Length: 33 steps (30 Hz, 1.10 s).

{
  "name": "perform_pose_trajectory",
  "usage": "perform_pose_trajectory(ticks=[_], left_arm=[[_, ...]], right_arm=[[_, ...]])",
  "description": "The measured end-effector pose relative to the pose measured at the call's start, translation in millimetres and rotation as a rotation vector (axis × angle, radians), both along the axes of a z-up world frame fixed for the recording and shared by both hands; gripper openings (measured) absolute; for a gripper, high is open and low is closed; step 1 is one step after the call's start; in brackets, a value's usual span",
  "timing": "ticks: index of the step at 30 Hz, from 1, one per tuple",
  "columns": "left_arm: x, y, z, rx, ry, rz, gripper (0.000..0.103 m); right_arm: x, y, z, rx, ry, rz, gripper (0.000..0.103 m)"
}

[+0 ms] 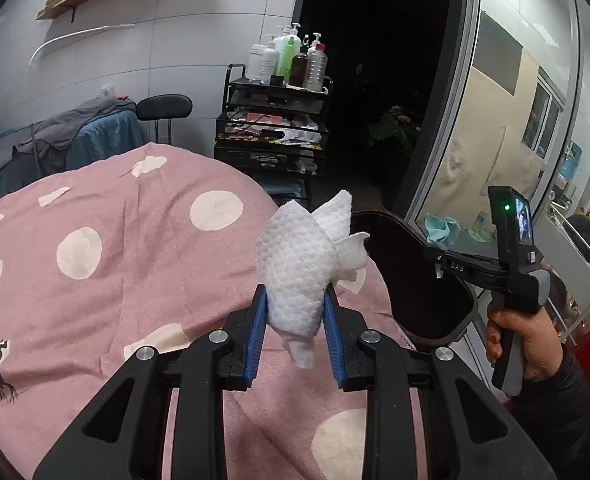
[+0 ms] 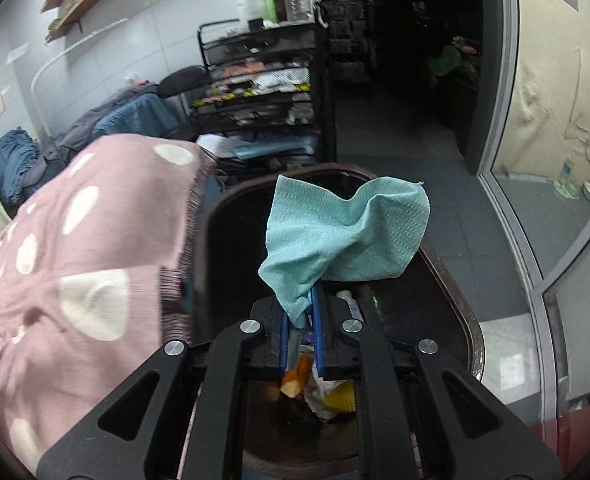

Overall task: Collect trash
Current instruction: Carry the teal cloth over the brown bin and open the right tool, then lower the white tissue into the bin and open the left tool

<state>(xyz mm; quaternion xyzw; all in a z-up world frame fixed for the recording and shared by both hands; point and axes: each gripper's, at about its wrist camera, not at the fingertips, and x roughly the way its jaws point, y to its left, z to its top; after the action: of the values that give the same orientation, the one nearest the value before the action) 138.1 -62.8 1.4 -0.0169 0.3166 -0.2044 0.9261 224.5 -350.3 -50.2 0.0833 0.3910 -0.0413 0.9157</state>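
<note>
The blanket is pink with cream-white dots and one small black animal figure. The crumpled paper towel is white with a fine embossed grid. The cloth is turquoise with a waffle texture. The trash bin is black with a brown rim. The pads of the left hand-held gripper are blue.

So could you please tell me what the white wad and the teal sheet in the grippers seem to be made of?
White wad: probably soft paper towel or nonwoven wipe; matte, with a dimpled embossed surface and crumpled folds. Teal sheet: likely thin nonwoven or embossed paper cloth; matte, with a fine waffle pattern, hanging limp with soft creases. Neither can be told for certain.
</note>
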Motion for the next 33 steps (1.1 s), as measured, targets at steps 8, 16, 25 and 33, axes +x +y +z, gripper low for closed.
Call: perform_pose_trajectory(ticks=[8,16,25,33], left_arm=[[-0.2,-3.6,0.4,0.005,0.001,-0.009,0.027],[5.3,-15.5,3.5,0.010,0.000,-0.040,0.027],[22.4,-47.3,7.1,0.014,0.002,-0.133,0.027],[49.3,-90.9,0.7,0.030,0.062,-0.212,0.027]], right_arm=[[11.0,-12.6,-28.3,0.031,0.066,-0.029,0.043],[-7.5,-8.9,-21.3,0.042,0.002,-0.050,0.078],[-34.0,-11.1,-2.1,0.056,-0.060,-0.076,0.085],[-56.9,-23.2,8.7,0.074,-0.108,-0.125,0.088]])
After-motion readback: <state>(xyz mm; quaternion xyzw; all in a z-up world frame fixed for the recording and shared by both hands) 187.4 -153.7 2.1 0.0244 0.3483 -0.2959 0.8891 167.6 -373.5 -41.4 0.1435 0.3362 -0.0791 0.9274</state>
